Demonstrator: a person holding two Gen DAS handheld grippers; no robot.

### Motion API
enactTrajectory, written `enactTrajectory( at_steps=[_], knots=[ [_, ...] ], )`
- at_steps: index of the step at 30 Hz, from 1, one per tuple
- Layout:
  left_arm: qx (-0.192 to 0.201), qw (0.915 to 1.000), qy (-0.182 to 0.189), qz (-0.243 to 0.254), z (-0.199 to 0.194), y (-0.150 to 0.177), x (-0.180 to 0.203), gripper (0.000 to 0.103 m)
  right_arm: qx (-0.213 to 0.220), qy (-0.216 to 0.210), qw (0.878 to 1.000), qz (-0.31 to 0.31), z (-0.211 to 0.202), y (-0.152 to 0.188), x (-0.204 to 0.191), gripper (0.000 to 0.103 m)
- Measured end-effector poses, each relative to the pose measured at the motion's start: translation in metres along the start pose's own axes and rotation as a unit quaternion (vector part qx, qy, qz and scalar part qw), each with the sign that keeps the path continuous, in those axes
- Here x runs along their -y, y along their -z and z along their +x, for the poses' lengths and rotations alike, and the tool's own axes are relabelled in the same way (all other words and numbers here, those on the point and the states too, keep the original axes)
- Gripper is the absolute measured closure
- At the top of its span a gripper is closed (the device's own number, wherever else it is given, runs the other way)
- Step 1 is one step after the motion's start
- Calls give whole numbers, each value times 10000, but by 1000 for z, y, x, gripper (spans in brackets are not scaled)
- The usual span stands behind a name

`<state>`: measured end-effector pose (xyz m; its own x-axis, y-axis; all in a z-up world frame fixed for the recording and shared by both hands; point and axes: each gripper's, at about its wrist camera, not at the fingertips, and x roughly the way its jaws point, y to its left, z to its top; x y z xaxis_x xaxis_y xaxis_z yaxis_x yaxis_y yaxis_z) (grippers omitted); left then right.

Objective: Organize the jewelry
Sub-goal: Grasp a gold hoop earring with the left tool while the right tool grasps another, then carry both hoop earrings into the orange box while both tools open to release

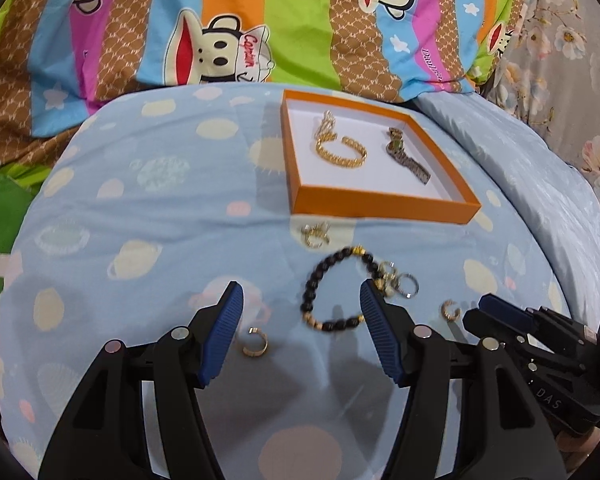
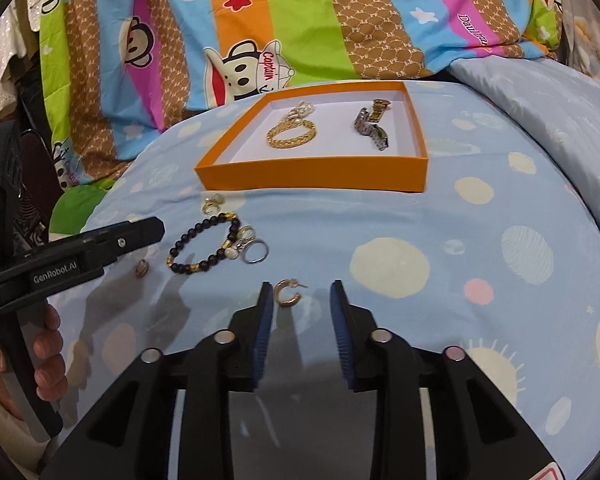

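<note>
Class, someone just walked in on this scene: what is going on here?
A person holds two grippers over a blue planet-print bedsheet, sorting jewelry into an orange cardboard tray. A gold chain bracelet and a metal wristwatch already lie inside. A black bead bracelet and several rings remain outside. The right gripper stands open around a gold hoop earring; the left gripper is open and empty.

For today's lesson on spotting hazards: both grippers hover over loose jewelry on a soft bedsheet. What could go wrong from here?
1. The gold hoop earring is tiny and lies off-centre, near one pad of the open right gripper; closing could flick it away.
2. The rings touch the black bead bracelet; lifting one may drag the others.
3. The soft blue sheet could let pads snag fabric.
</note>
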<state>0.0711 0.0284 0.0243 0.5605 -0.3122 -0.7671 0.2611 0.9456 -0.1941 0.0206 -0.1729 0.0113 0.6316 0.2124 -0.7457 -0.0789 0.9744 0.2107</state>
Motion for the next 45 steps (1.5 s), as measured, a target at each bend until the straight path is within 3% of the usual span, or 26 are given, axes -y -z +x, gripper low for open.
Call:
enactTrajectory(
  at_steps=[5,10,20,23,25,28,35,45],
  knots=[
    [-103,9999,-28,-104,-2,13,-8,44,-59,40,10000,-35,7,2,-6,68],
    [-181,9996,-79,-176,-1,20,-16,44,-44,85,9999,-38,12,0,-8,55],
    [-152,9997,-107,-154,6,20,-18,44,-143,175,9997,-130,21,-4,-13,54],
    [-101,9998,-156,-53,8,21,-14,45,-146,216,9995,-164,22,-4,-14,59],
    [-66,9997,-213,42,9,22,-11,47,-151,250,9994,-158,22,-3,-13,69],
    [-32,9996,-234,154,8,24,-8,55,-151,263,9995,-95,22,-4,-10,76],
    [-33,9995,-105,294,9,26,-3,84,-145,260,9995,-39,22,-3,-7,86],
    [-42,9999,57,122,1,26,-7,85,-67,179,9998,18,15,-4,-7,87]
  ],
)
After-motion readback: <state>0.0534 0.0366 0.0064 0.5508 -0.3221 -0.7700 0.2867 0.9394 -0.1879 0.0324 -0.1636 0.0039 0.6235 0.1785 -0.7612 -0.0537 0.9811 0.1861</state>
